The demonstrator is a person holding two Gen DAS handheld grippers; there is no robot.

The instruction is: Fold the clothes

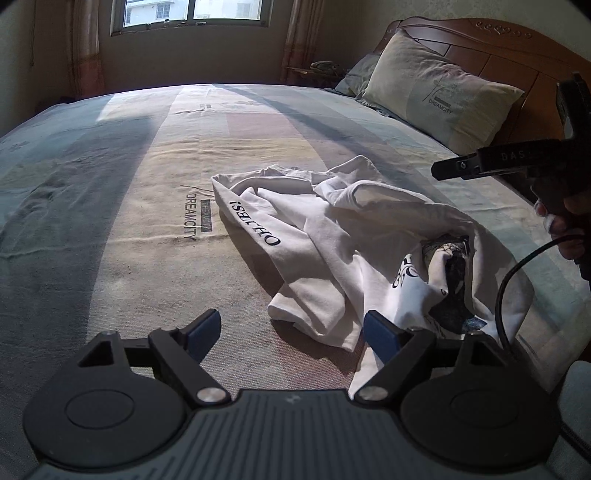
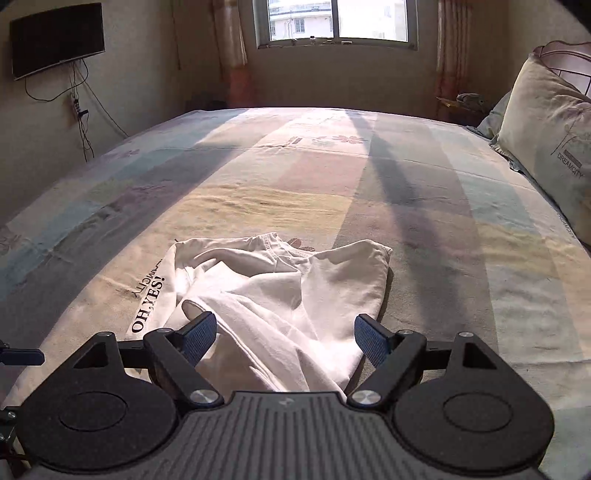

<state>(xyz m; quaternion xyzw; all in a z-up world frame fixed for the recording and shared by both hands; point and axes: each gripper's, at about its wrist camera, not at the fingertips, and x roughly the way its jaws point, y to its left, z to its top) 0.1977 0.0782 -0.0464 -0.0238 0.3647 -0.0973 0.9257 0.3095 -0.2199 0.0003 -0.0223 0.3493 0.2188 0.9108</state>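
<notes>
A crumpled white T-shirt [image 1: 332, 236] with black "OH, YES!" lettering lies on the striped bedsheet [image 1: 147, 221]. A dark print shows on its bunched right part. In the left wrist view my left gripper [image 1: 293, 330] is open just short of the shirt's near edge, its right pad over the cloth. One of the right gripper's fingers [image 1: 458, 168] juts in from the right above the shirt, held by a hand [image 1: 565, 225]. In the right wrist view my right gripper [image 2: 285, 332] hangs open over the shirt [image 2: 280, 295], with nothing pressed between the pads.
Pillows [image 1: 439, 88] lean against a wooden headboard [image 1: 517, 55] on the right. A window [image 2: 338, 22] is in the far wall, and a wall television [image 2: 55, 37] hangs at the left. A black cable [image 1: 513, 280] loops down from the right gripper.
</notes>
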